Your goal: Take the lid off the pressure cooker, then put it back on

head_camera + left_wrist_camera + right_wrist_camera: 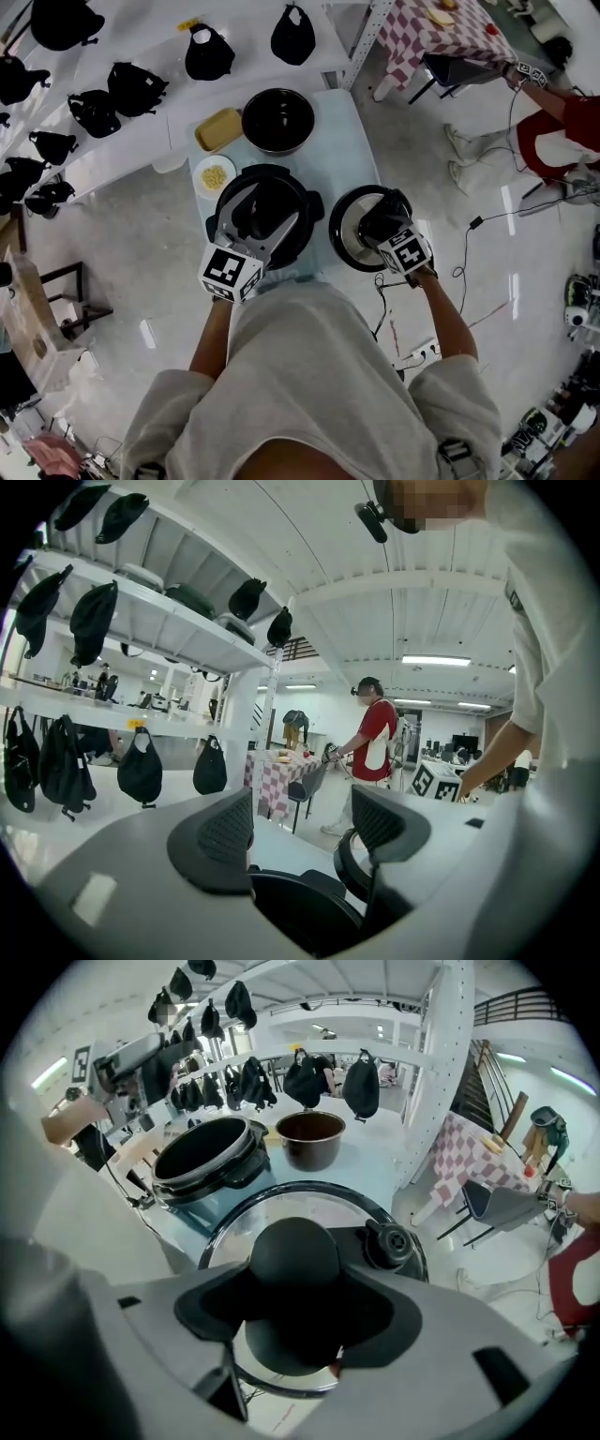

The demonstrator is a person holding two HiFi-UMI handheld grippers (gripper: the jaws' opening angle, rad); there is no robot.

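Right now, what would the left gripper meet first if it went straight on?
Probably the black rim of the open pressure cooker, lying low between the parted jaws of the left gripper; depth is unclear.

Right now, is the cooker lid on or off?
Off. The right gripper grips the lid by its knob, beside the pressure cooker, whose dark inside is uncovered.
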